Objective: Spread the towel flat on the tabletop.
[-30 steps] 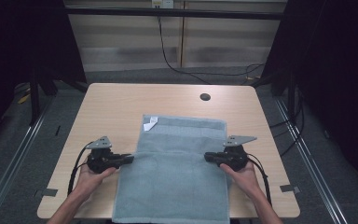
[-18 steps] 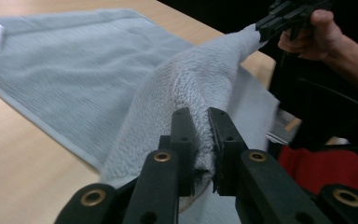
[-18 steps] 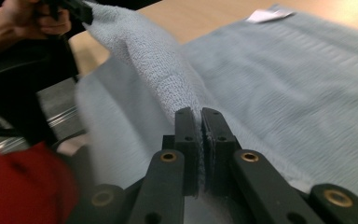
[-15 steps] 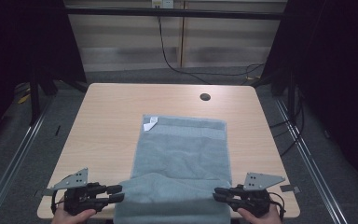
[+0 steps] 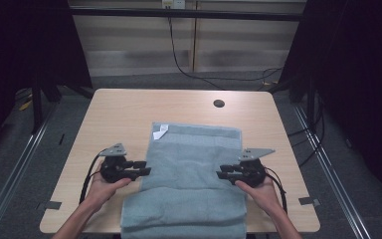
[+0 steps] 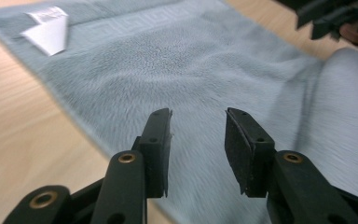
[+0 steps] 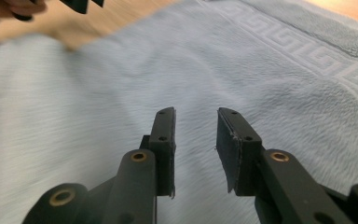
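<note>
A light blue towel lies flat along the middle of the wooden table, with a white label at its far left corner. Its near part is doubled over into a thicker band at the table's front edge. My left gripper rests at the towel's left edge, pointing inward. My right gripper is at the right edge, facing it. Both have just been opening. In the left gripper view the gripper is open over bare towel. The right gripper likewise stands open above the towel.
A dark round hole sits in the tabletop near the far edge. Bare wood lies on both sides of the towel and beyond it. A black cable runs across the floor behind the table. Metal rails flank the table.
Both grippers went from the towel's sides down to the table's front edge and came back to the sides. The towel's near part now lies doubled over. Both pairs of jaws have opened.
</note>
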`<state>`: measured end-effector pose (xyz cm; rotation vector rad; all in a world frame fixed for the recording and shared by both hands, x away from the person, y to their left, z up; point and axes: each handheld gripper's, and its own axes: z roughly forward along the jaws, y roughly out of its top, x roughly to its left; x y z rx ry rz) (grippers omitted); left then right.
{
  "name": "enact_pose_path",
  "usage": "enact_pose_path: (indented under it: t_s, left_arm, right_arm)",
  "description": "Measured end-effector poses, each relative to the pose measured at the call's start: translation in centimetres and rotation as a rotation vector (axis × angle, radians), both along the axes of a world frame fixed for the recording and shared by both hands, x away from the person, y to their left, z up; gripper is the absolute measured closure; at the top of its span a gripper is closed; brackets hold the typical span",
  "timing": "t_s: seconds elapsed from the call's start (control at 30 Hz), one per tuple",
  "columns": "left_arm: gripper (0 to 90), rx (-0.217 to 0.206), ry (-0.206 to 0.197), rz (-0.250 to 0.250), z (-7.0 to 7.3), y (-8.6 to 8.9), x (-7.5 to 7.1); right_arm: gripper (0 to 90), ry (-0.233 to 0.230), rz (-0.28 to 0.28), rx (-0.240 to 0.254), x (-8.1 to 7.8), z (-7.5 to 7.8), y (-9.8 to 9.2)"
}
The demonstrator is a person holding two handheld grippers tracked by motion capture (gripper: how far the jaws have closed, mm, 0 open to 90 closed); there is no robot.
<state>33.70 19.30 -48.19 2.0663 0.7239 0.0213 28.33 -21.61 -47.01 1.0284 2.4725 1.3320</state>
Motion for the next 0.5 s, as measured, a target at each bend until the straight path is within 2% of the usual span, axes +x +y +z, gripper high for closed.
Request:
enact_pose_path:
  t_s: [0.07,0.13,0.17,0.2,0.23,0.3,0.33,0.37,0.43,0.47,0.5]
  left_arm:
    - [61.8,0.034,0.02,-0.007,-1.0,-1.1,0.8]
    - [62.5,0.104,0.013,-0.019,-2.0,-1.8,0.8]
    - [62.7,0.108,-0.012,-0.027,-2.2,-1.8,0.4]
    - [62.8,0.11,-0.008,-0.032,-2.1,-1.7,0.2]
    - [62.9,0.118,-0.006,-0.04,-2.1,-1.5,-0.4]
    - [64.2,0.116,-0.007,-0.043,-2.1,-1.2,-1.3]
    - [64.2,0.115,-0.011,-0.052,-2.1,-1.0,-2.1]
    - [64.2,0.117,-0.01,-0.065,-2.0,-0.7,-3.3]
    - [64.2,0.12,0.003,-0.08,-1.8,-0.2,-5.3]
    - [64.2,0.114,0.032,-0.091,-1.7,0.4,-7.4]
    - [64.2,0.107,0.038,-0.102,-1.7,0.7,-8.4]
  right_arm:
    - [65.6,0.033,-0.004,-0.026,1.4,-1.1,0.5]
    - [65.0,0.053,-0.01,-0.072,2.2,-2.2,0.9]
    - [65.0,0.07,-0.011,-0.076,2.3,-2.7,1.0]
    - [64.3,0.082,-0.001,-0.092,2.2,-3.1,1.2]
    - [64.1,0.071,0.001,-0.1,1.9,-3.1,1.3]
    - [63.8,0.07,0.023,-0.113,0.6,-3.0,1.6]
    - [63.8,0.07,0.023,-0.113,0.6,-3.0,1.6]
    - [63.9,0.068,0.029,-0.108,0.0,-3.1,1.6]
    - [64.2,0.071,0.045,-0.081,-1.9,-3.2,1.7]
    - [64.3,0.081,0.076,-0.086,-4.0,-3.0,2.1]
    - [64.2,0.084,0.087,-0.088,-5.0,-2.9,2.2]
